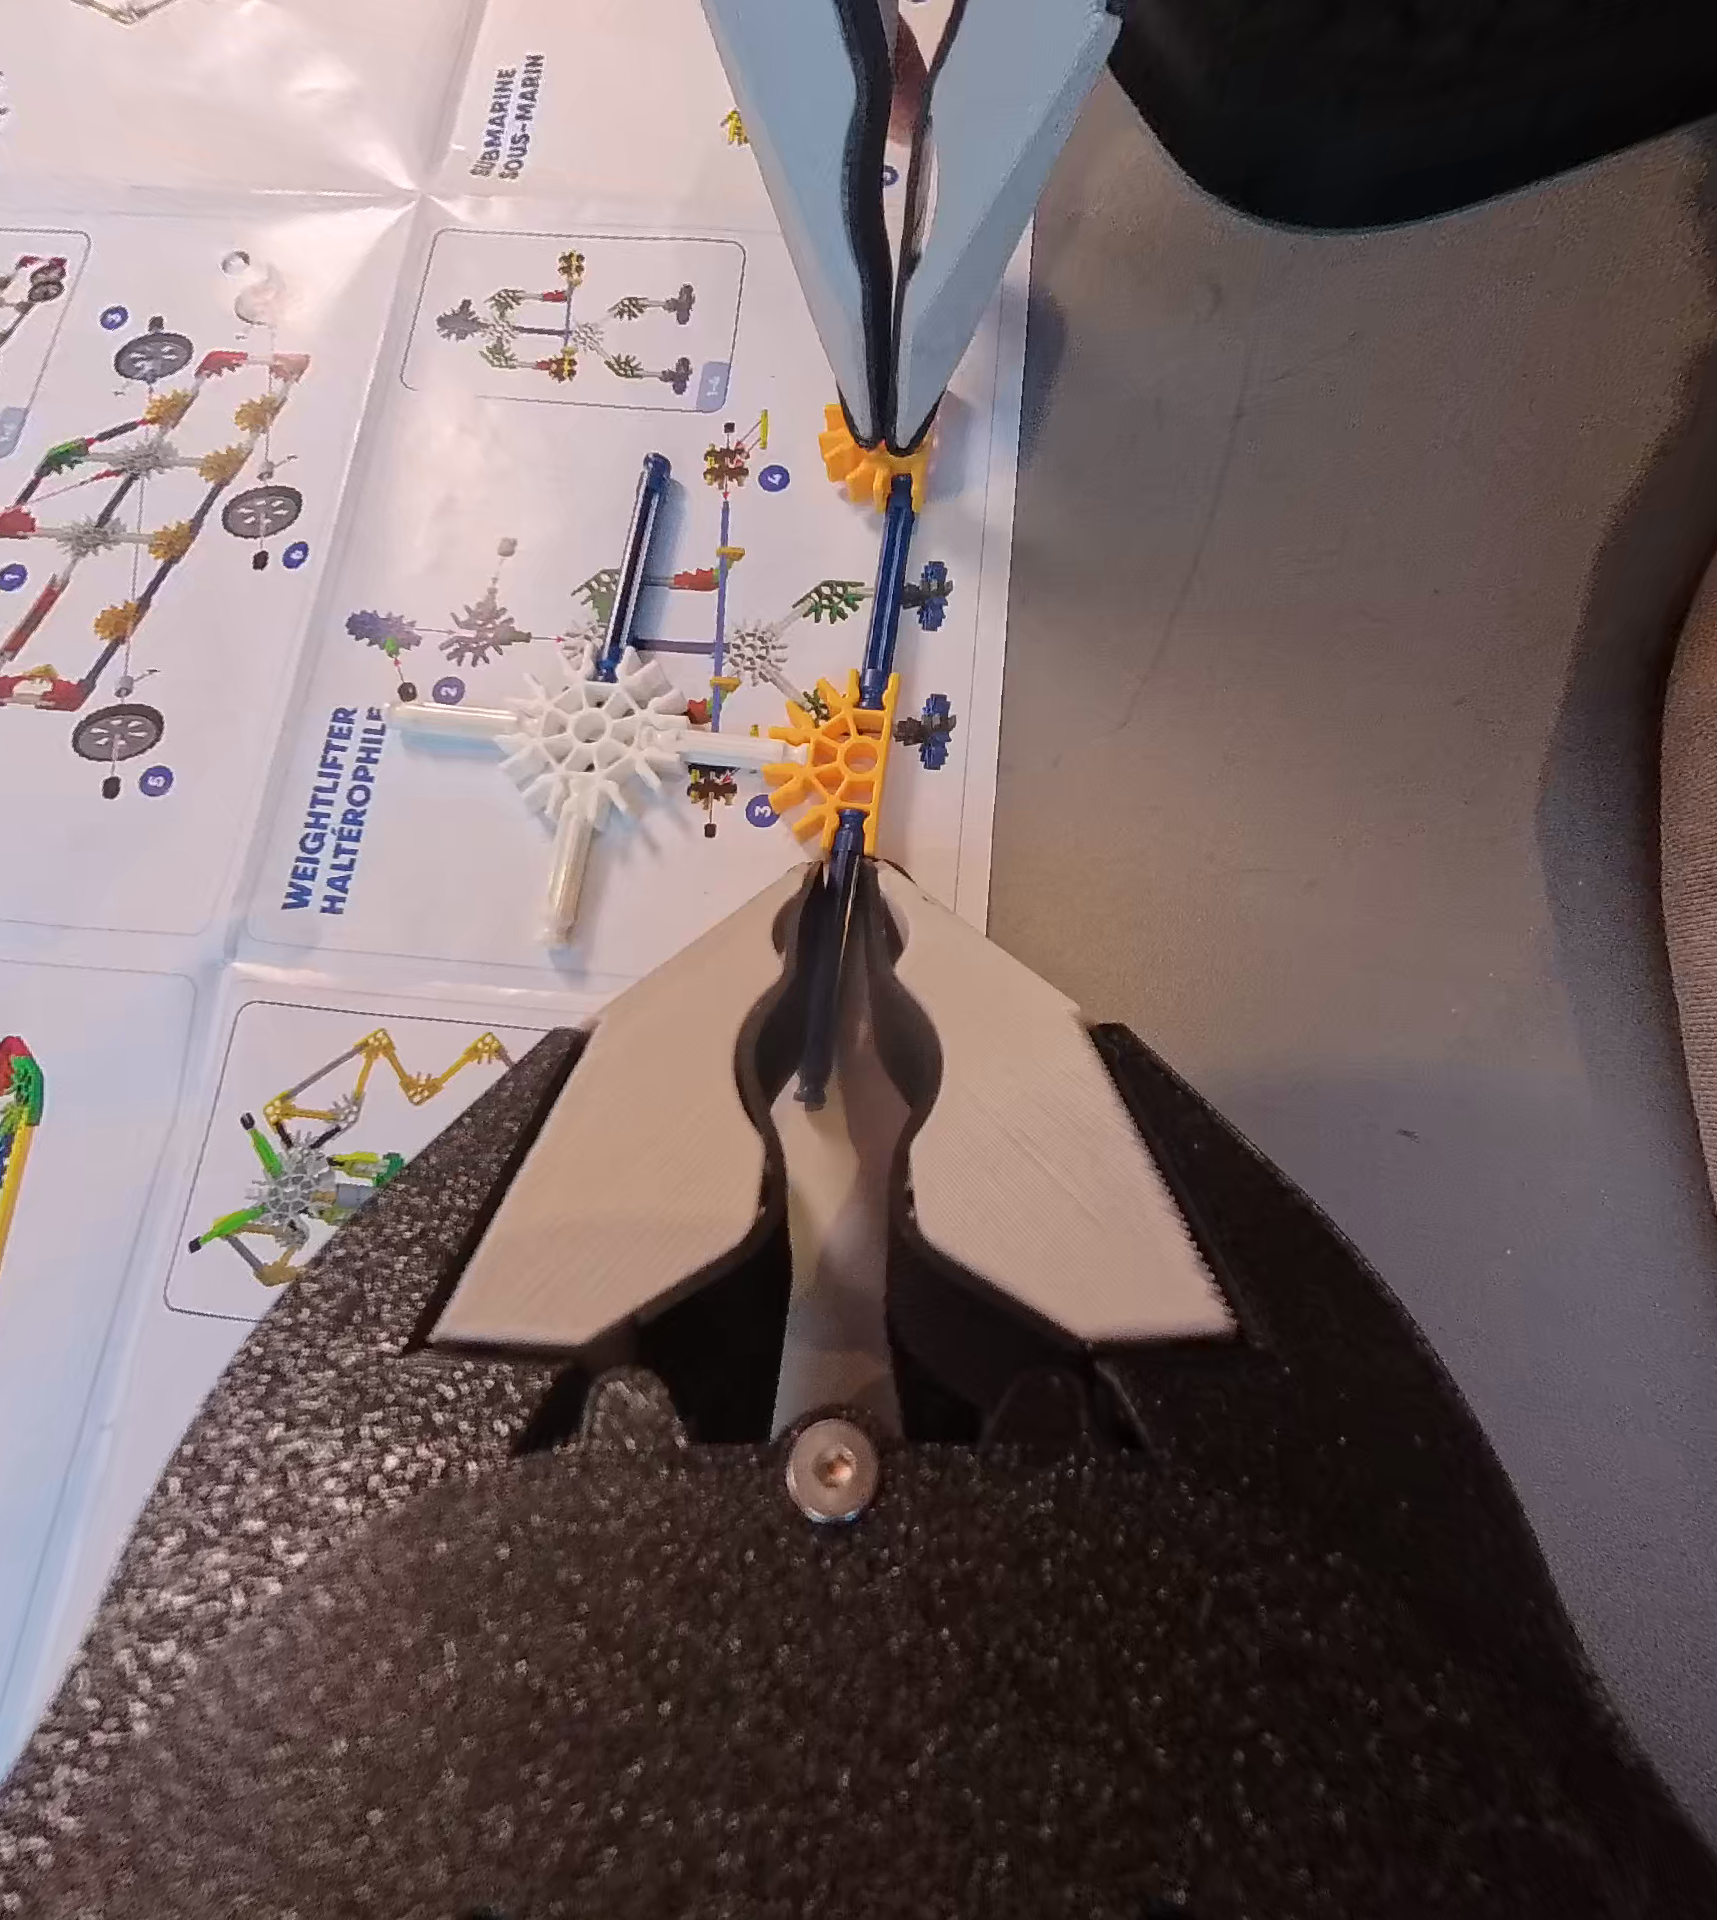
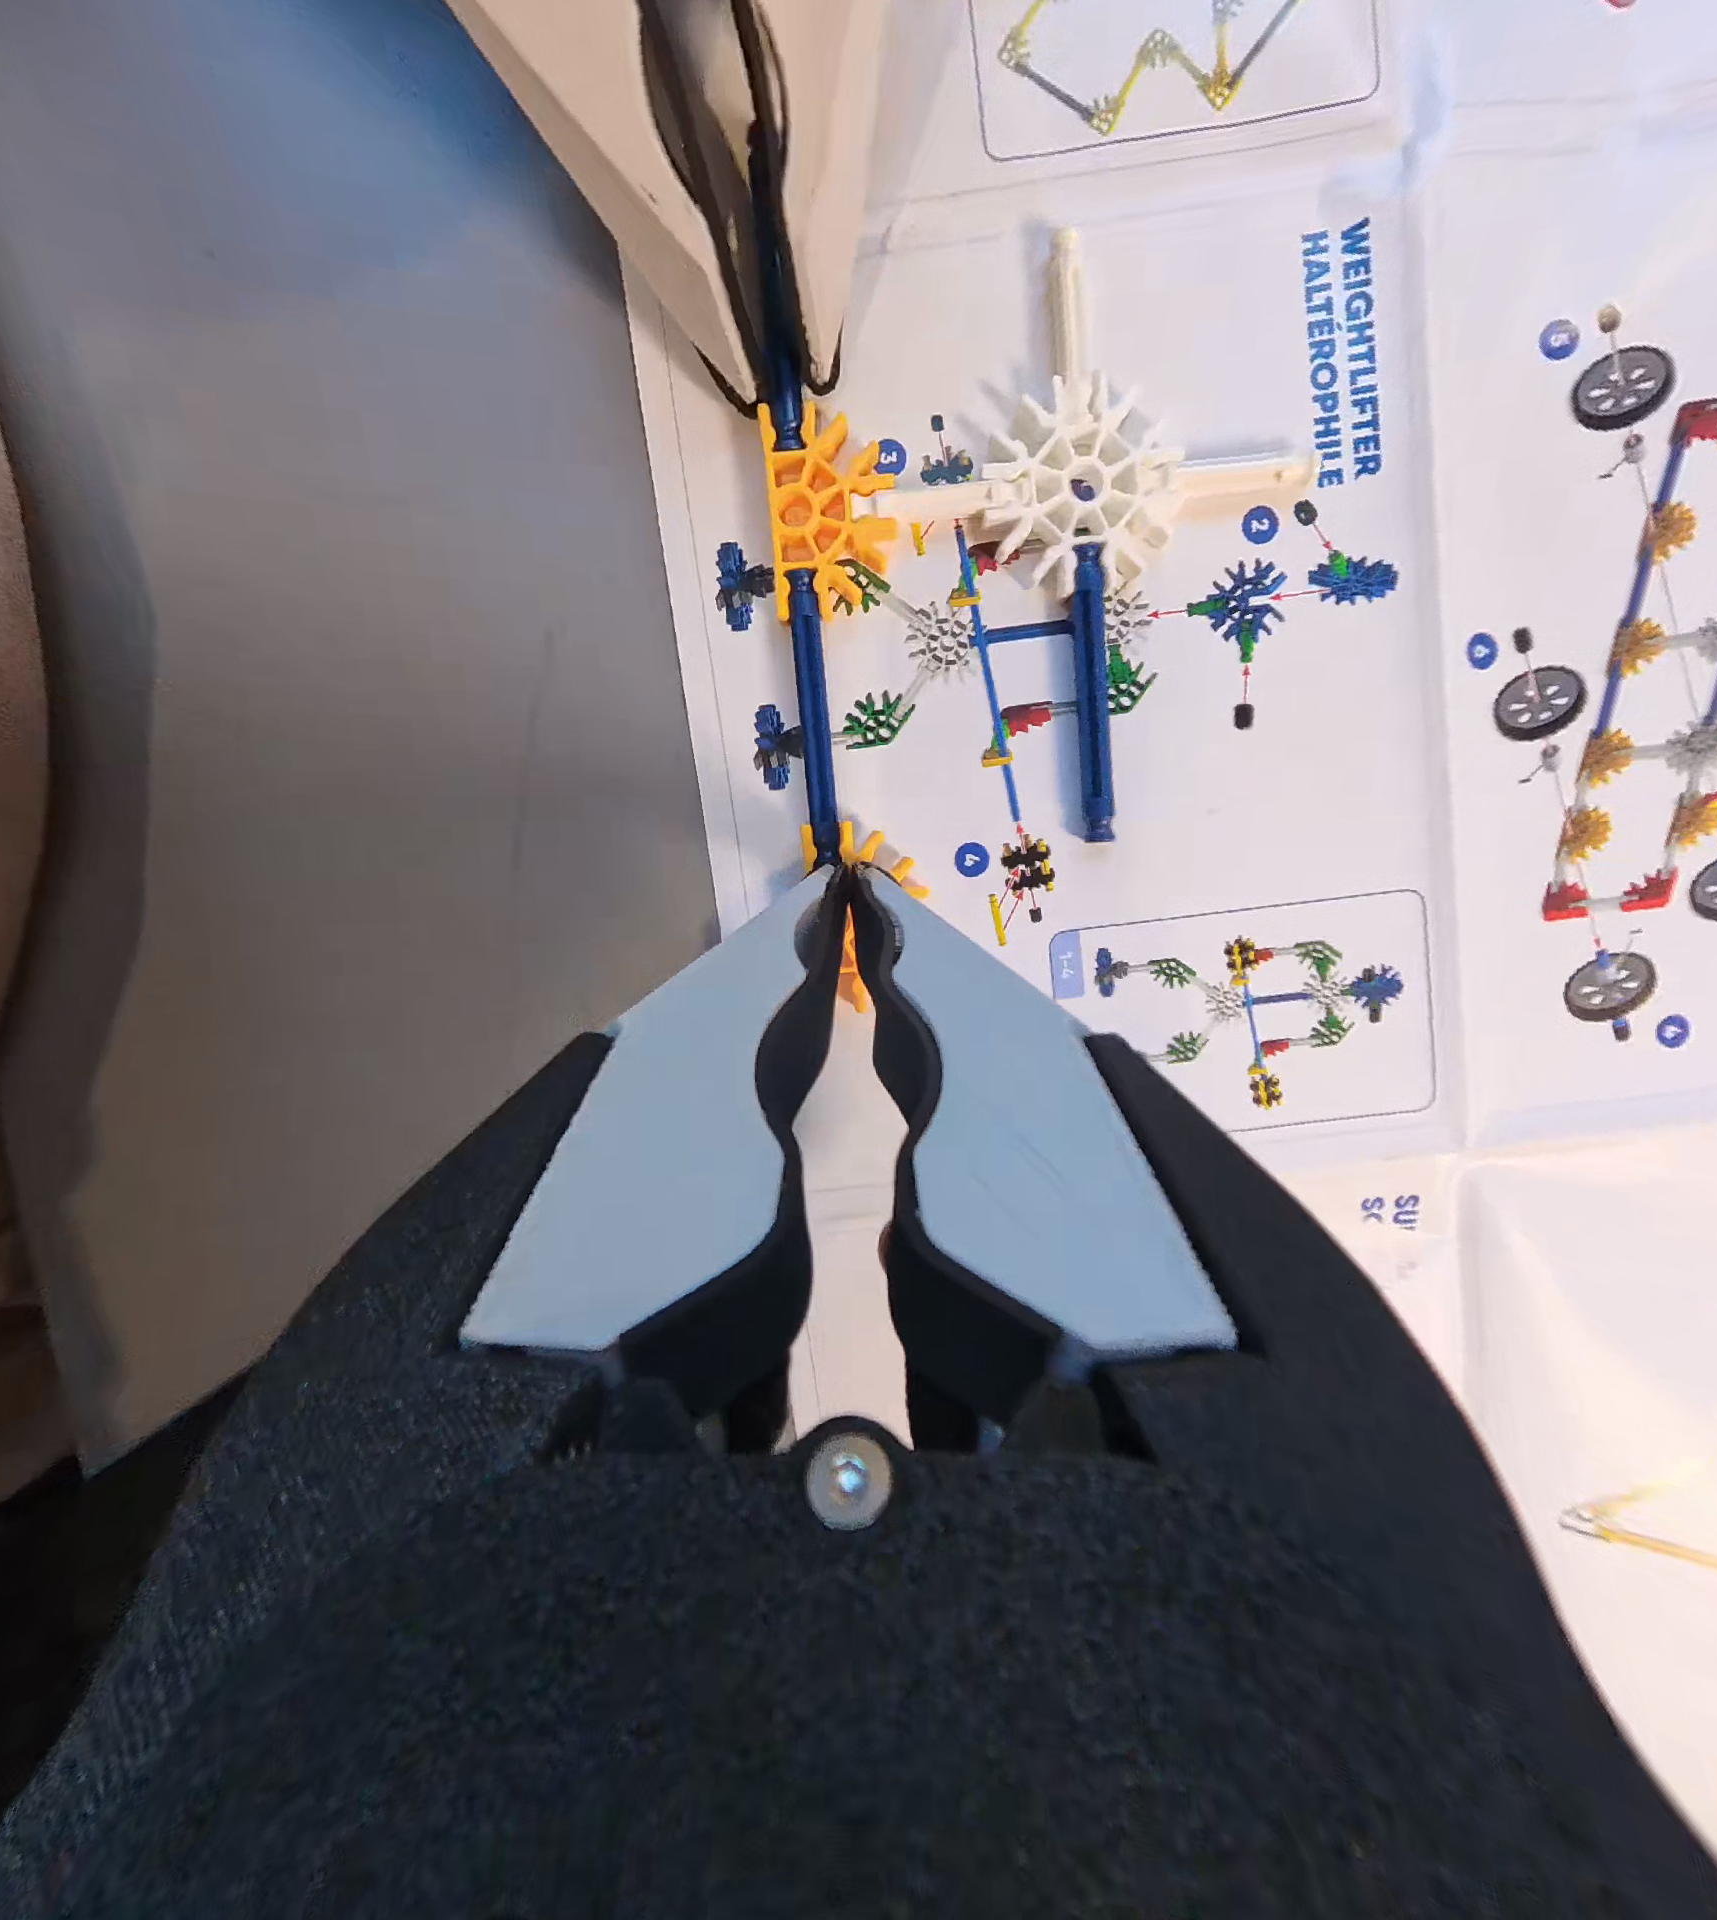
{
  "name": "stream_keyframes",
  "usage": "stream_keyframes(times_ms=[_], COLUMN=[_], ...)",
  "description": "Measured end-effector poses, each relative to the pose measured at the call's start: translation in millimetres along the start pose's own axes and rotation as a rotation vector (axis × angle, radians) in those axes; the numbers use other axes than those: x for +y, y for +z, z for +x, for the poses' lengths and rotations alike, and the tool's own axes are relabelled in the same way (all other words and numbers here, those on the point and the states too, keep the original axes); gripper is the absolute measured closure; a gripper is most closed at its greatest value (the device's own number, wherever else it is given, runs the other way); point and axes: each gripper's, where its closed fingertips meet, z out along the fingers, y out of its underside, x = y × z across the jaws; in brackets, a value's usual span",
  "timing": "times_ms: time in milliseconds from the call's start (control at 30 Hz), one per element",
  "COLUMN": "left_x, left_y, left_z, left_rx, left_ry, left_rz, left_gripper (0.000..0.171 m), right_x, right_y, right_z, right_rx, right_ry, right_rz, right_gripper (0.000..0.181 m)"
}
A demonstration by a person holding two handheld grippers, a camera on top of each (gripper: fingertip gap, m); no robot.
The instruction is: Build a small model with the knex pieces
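Blue plastic rods and yellow-orange notched connectors make one straight chain along the edge of the printed instruction sheet (image 1: 210, 623): the left gripper (image 1: 838, 868) has its jaws pinching the short dark blue rod (image 1: 826, 987) below the big yellow-orange half-round connector (image 1: 838, 758), and the right gripper (image 2: 846, 878) has its jaws pressed on the small yellow-orange connector (image 2: 859, 852) at the far end of the long blue rod (image 2: 814, 707). I judge both ends are held so that the chain stays straight and does not twist. Its long axis runs from one gripper to the other, parallel to the sheet edge beside the grey desk (image 1: 1301, 623), while the white plastic snowflake connector (image 1: 589, 738) with white rods branches sideways from the big connector, onto the sheet.
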Motion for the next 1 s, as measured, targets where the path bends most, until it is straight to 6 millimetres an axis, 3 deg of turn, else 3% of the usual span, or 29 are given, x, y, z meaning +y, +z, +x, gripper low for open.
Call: stream_keyframes(times_ms=[467, 633, 767, 1000], left_x=[-0.1, 0.0, -2.6, 0.8], left_y=[0.3, -0.1, -3.5, -8.0], left_z=[-0.1, 0.0, -1.3, -4.0], left_rx=[0.004, -0.003, 0.005, 0.020], left_ry=[-0.035, -0.026, -0.044, -0.058], left_rz=[0.002, 0.002, 0.025, 0.022], left_gripper=[0.167, 0.167, 0.158, 0.166], right_x=[2.2, 0.7, -6.9, 4.8], right_y=[2.4, 0.2, -15.5, -6.2], right_z=[-3.3, -2.3, 2.0, -4.3], right_rx=[0.094, 0.021, 0.022, 0.092], right_ry=[-0.135, 0.028, 0.135, 0.136], right_rz=[-0.107, 0.031, 0.199, 0.214], right_gripper=[0.181, 0.180, 0.170, 0.164])
